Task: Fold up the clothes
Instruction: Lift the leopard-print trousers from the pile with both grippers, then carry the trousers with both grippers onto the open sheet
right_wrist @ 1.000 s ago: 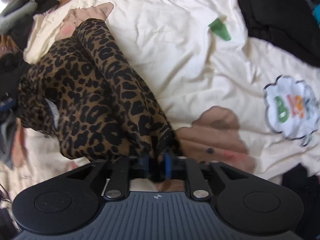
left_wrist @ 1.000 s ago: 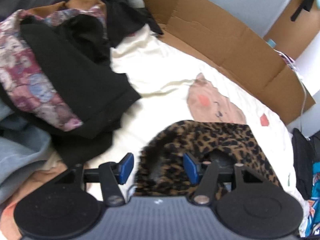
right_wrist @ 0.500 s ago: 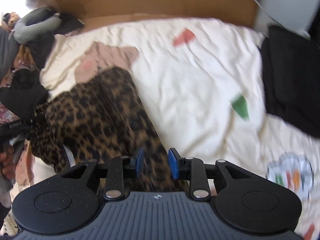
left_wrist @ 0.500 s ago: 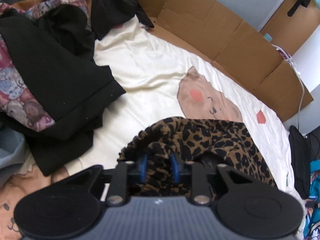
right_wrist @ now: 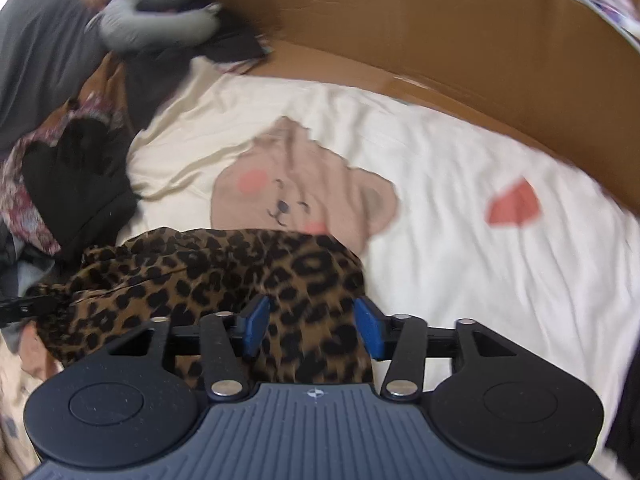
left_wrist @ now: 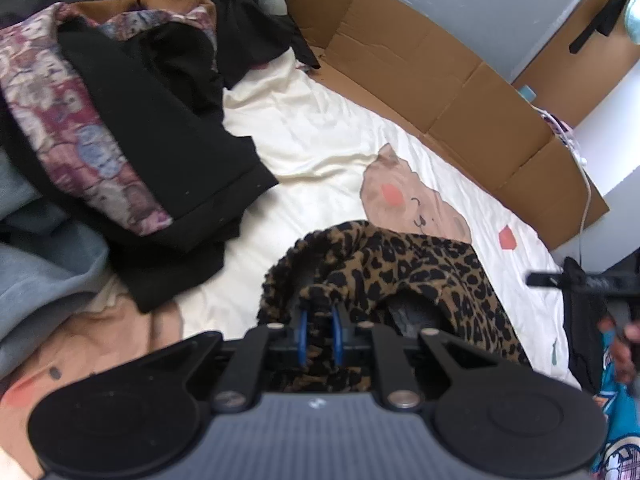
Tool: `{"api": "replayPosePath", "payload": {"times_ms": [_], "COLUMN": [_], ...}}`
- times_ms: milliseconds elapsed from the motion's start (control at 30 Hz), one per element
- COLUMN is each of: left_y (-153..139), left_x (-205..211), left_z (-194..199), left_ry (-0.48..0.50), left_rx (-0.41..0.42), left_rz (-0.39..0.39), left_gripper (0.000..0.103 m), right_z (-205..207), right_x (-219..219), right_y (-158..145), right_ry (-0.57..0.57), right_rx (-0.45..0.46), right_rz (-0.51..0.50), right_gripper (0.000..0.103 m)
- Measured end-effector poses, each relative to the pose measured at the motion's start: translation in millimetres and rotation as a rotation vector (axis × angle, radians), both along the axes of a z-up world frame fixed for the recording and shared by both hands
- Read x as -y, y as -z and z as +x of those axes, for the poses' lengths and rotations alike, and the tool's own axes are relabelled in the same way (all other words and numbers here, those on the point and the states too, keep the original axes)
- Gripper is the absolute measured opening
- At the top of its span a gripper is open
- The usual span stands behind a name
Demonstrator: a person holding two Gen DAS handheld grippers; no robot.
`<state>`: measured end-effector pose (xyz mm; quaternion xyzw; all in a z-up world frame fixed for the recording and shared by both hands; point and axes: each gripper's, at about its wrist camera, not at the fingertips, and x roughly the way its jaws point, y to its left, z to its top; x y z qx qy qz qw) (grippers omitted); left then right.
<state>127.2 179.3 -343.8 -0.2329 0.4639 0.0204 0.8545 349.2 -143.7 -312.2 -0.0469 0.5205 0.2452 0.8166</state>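
A leopard-print garment (left_wrist: 424,272) lies bunched on a cream bedsheet (left_wrist: 320,152) printed with cartoon bears. My left gripper (left_wrist: 319,334) is shut on the garment's gathered waistband, the blue pads pinching a fold. In the right wrist view the same leopard-print garment (right_wrist: 240,276) stretches from the left edge toward my right gripper (right_wrist: 312,328), which is open with leopard fabric lying between its blue pads (right_wrist: 256,320). The far end of the garment is hidden under each gripper body.
A heap of dark and floral clothes (left_wrist: 112,120) fills the left side of the bed, with a blue-grey garment (left_wrist: 36,272) below it. A cardboard sheet (left_wrist: 440,88) lines the far edge. A black garment (left_wrist: 588,320) lies at the right.
My left gripper went from open to shut on the leopard waistband. My right gripper let go of the garment, opened wide and swung up along the fabric toward the bear print.
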Motion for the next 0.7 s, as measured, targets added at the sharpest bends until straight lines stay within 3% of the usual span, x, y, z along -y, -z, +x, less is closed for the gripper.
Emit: {"api": "replayPosePath", "payload": {"times_ms": [100, 267, 700], "left_y": [-3, -7, -9], "left_x": [-5, -18, -49], "left_z": [-11, -30, -59], "left_ry": [-0.016, -0.064, -0.151], "left_rx": [-0.009, -0.031, -0.084], "left_rz": [-0.003, -0.001, 0.042], "left_gripper": [0.012, 0.012, 0.011], "right_z": [14, 32, 48], "right_x": [-18, -35, -63], "right_y": [17, 43, 47], "right_ry": [-0.08, -0.184, -0.456], "right_rx": [-0.001, -0.002, 0.028], "right_rz": [-0.036, -0.094, -0.132], "right_gripper": [0.067, 0.068, 0.067]}}
